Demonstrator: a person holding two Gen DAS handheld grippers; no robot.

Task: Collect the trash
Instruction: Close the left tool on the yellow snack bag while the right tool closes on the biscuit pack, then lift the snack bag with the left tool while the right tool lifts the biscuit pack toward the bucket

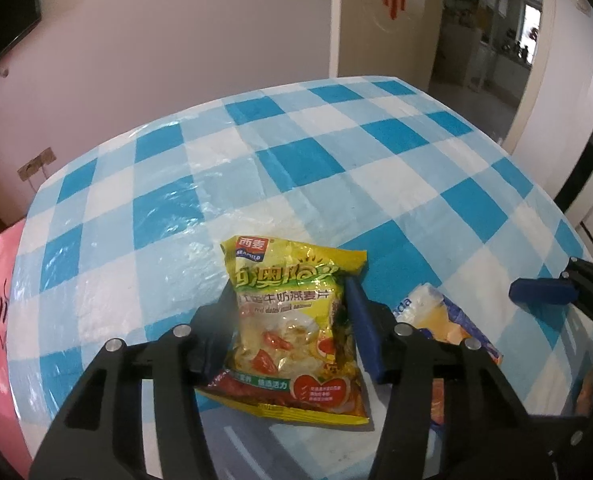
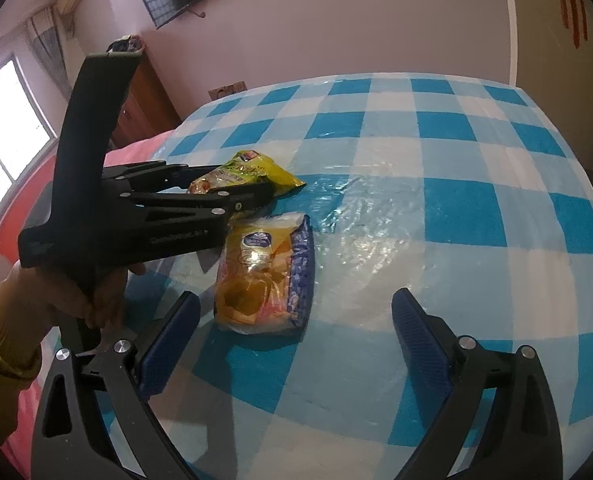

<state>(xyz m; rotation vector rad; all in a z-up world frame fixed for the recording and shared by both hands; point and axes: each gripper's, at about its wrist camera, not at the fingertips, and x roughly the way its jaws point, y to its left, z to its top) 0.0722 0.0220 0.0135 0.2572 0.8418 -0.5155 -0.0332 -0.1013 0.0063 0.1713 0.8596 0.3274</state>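
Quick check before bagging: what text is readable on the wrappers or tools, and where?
"SEAMILD", with "西麦" above: logo on the yellow packet.
"red dates milk oatmeal": same packet, faint.
Large Chinese title on it: distorted, not reliably readable.
Clear wrapper: blue oval logo, blurred.
Left gripper body lettering: too small.

Left wrist view: rides on my left tool (image 1: 292, 320), looking forward and steeply down along its fingers, very near the yellow crinkled plastic oatmeal packet (image 1: 292, 320), facing a far doorway.

Right wrist view: rides on my right tool (image 2: 296, 344), likewise tilted down, near the table (image 2: 436, 168) in its blue-and-white checked plastic cloth, facing a pale wall.

Shared ground: the same cloth, the yellow packet (image 2: 252, 172), the clear orange-and-blue plastic wrapper (image 1: 452, 320) (image 2: 264, 276). The right view takes in my left tool (image 2: 232, 196) from the side; the left view catches a blue finger (image 1: 540, 291) of my right tool at its right edge.
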